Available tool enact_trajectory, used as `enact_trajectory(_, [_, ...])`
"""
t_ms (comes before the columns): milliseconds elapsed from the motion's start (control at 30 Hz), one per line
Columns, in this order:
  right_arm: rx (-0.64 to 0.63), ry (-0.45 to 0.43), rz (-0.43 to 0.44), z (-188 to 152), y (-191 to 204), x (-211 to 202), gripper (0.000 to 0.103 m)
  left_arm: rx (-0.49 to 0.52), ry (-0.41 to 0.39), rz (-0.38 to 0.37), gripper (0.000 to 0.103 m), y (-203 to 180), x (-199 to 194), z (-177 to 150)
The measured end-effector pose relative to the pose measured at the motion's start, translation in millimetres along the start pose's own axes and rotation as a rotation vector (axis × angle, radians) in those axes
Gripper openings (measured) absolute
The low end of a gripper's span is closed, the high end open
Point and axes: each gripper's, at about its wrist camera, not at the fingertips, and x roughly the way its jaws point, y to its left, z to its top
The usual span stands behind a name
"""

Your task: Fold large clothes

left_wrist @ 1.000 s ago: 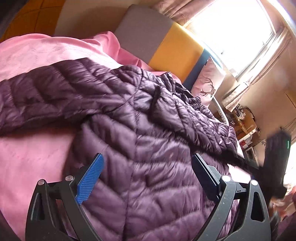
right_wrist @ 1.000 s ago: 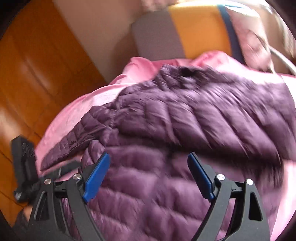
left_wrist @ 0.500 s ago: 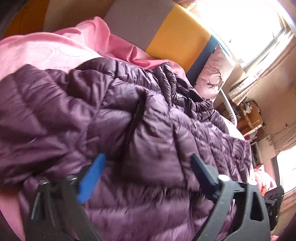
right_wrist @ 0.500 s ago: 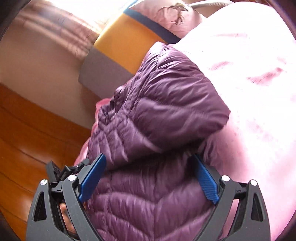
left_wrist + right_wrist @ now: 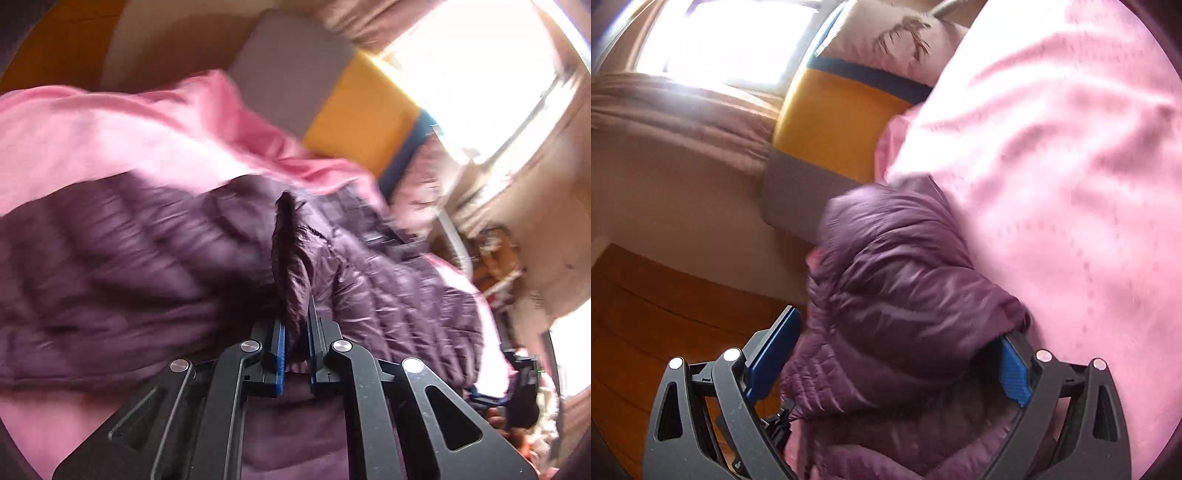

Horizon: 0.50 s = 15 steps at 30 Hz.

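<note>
Left tongs [image 5: 294, 343] pinched tight on a raised ridge of the purple puffer jacket [image 5: 388, 288]. Right tongs [image 5: 897, 363] spread wide around a bunched fold of the same jacket [image 5: 897, 295], blue pads [image 5: 1015, 373] beside it on either side. Jacket spread across the pink bedspread [image 5: 1052, 166] on the bed. Grey-and-yellow headboard [image 5: 351, 107] and bright window [image 5: 461, 62] beyond.

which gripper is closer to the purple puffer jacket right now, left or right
Left. The left gripper is shut on a pinched fold of the purple puffer jacket. The right gripper is open, its fingers straddling a bunched part of the jacket without clamping it.
</note>
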Motion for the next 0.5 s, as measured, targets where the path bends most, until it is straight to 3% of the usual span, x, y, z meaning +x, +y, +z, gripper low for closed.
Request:
enact_trajectory(100, [-0.089, 0.024, -0.076, -7.2, 4.5, -6.2, 0.092, -0.001, 0.069, 0.062, 0.008, 15.6, 15.6, -17.0])
enact_trajectory(200, [-0.180, 0.027, -0.167, -15.1, 20.8, -18.9, 0.092, -0.001, 0.054, 0.065, 0.008, 12.8, 12.3, -20.1])
enact_trajectory(367, [-0.374, -0.027, -0.164, -24.6, 70.4, -44.9, 0.090, 0.069, -0.010, 0.097, 0.008, -2.0, -6.4, -16.6])
enact_trajectory(433, [-0.431, -0.072, -0.237, -12.2, 84.1, -42.9, 0.083, 0.060, -0.046, 0.101, 0.008, 1.1, -22.1, -20.9])
enact_trajectory(467, [-0.431, -0.084, -0.284, -1.9, 85.2, -37.1, 0.071, 0.054, -0.057, 0.096, 0.008, 4.9, -32.6, -25.7])
enact_trajectory(500, [-0.424, -0.094, -0.324, 10.7, 84.6, -29.2, 0.066, 0.046, -0.058, 0.076, 0.008, 12.0, -44.6, -30.8])
